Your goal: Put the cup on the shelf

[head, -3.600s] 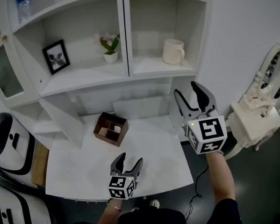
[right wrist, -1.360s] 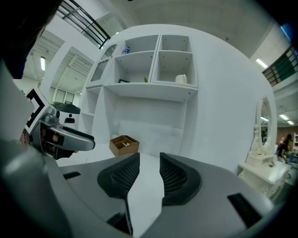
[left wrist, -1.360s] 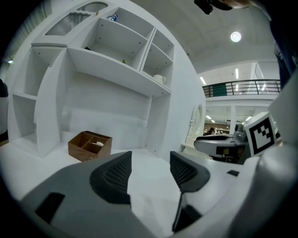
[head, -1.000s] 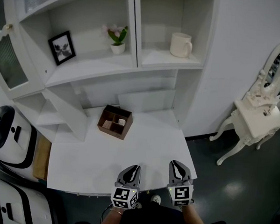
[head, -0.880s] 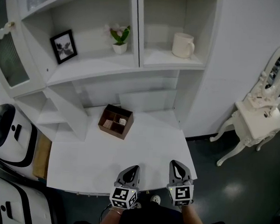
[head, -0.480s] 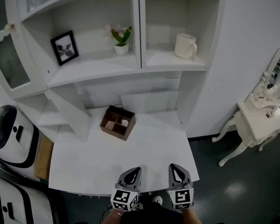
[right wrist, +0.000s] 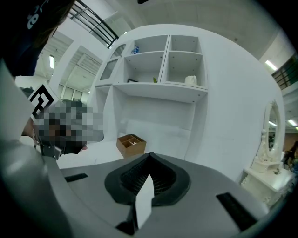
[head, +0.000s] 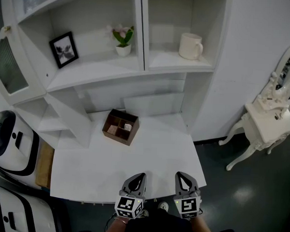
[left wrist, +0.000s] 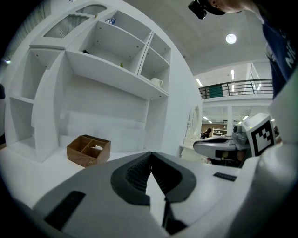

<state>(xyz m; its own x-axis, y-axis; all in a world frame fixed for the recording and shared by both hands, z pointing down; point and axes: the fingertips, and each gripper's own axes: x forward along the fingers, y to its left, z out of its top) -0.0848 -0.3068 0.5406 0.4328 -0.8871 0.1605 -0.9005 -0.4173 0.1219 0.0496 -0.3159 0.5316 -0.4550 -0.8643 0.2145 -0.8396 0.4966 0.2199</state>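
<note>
A cream cup (head: 190, 46) with a handle stands upright in the right compartment of the white shelf (head: 172, 63), also seen small in the left gripper view as the cup (left wrist: 157, 82) and in the right gripper view as the cup (right wrist: 190, 80). Both grippers hang side by side at the table's near edge, far from the cup. My left gripper (head: 140, 176) is shut with nothing in it. My right gripper (head: 180, 175) is shut and empty too. In each gripper view the jaws meet at the tip.
A brown wooden organiser box (head: 120, 127) sits on the white table (head: 152, 157) near the shelf's base. A framed picture (head: 61, 49) and a potted plant (head: 122, 40) stand in the left compartment. An ornate white dressing table (head: 265, 124) is at the right, white machines (head: 5, 144) at the left.
Earlier the right gripper was raised and open near the shelf; both have since come down to the table's near edge, and their jaws closed fully over the last second.
</note>
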